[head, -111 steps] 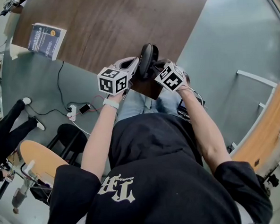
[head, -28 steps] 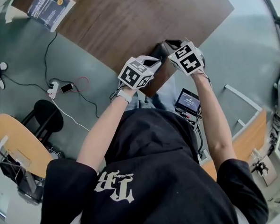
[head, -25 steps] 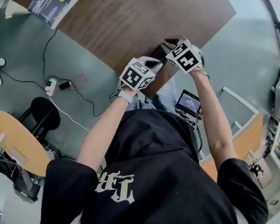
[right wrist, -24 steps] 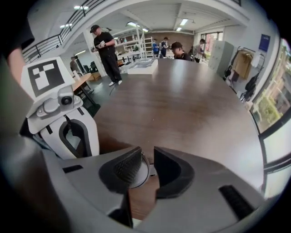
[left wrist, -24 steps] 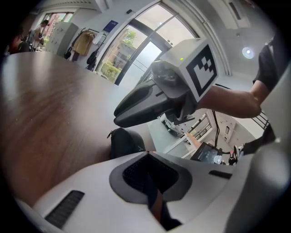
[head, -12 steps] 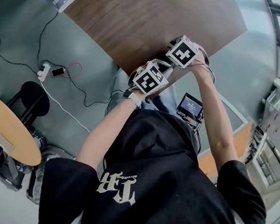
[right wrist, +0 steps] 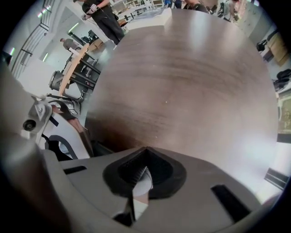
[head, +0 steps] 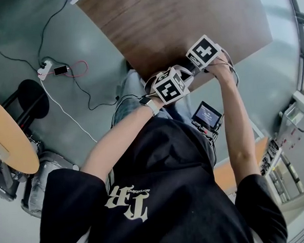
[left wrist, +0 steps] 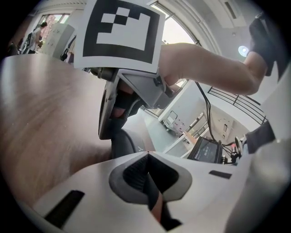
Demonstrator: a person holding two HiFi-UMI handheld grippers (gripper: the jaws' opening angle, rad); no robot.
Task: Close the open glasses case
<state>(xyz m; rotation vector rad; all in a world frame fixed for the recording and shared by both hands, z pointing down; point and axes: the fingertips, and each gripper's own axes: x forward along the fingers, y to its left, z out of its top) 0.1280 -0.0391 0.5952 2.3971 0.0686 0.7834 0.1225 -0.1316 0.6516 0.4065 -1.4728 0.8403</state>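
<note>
Left gripper view shows glasses case (left wrist: pixel 122 143) seemingly shut; left gripper (left wrist: pixel 148 173) and right gripper (right wrist: pixel 142 173) closed, empty, so we'd withdraw next

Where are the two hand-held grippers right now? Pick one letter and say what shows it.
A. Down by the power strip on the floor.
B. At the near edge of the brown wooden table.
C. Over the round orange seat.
B: the head view shows the left hand-held gripper and the right hand-held gripper side by side at the person's edge of the wooden table, well away from the power strip.
</note>
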